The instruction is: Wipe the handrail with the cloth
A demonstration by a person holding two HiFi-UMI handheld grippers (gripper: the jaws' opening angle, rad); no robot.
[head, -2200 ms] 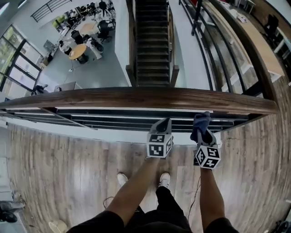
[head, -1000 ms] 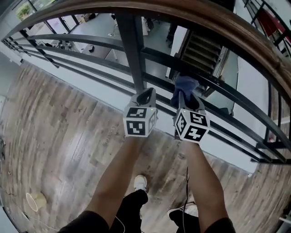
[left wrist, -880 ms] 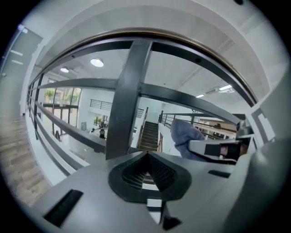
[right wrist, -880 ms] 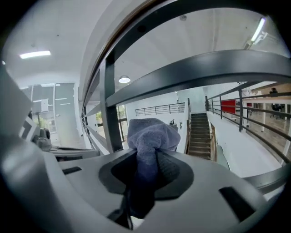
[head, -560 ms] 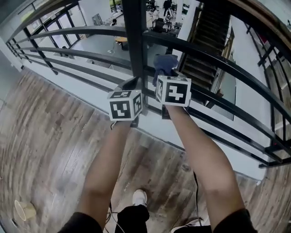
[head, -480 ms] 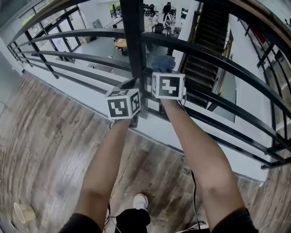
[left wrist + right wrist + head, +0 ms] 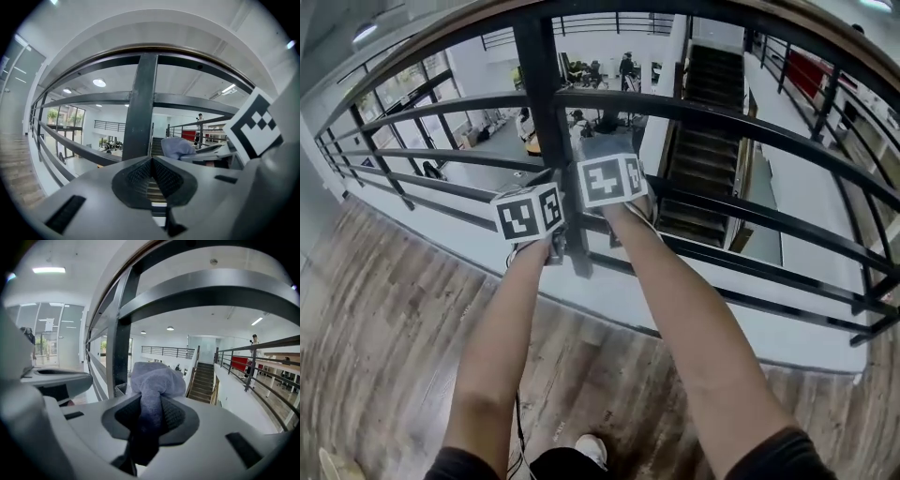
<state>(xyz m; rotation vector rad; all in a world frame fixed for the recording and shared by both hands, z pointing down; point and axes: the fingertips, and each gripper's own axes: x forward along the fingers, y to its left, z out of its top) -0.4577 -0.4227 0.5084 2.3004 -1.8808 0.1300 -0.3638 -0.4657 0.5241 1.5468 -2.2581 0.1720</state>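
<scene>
Clamping the bunched blue-grey cloth (image 7: 156, 378) in my right gripper (image 7: 151, 416), wad forward for wiping the black metal railing post (image 7: 546, 112) at upper centre; my left gripper (image 7: 152, 172) jaws are sitting closed, empty.

Both arms stretched forward, forearms bare. Left forearm (image 7: 492, 347) on the left; right forearm (image 7: 684, 319) beside it, reaching a little farther. Grippers close side by side, the right one slightly higher and farther.

Left gripper (image 7: 151, 161): jaws closed together, nothing between them.

Right gripper (image 7: 149, 404): jaws clamped on a bunched cloth (image 7: 155, 376), which bulges out past the tips.
</scene>
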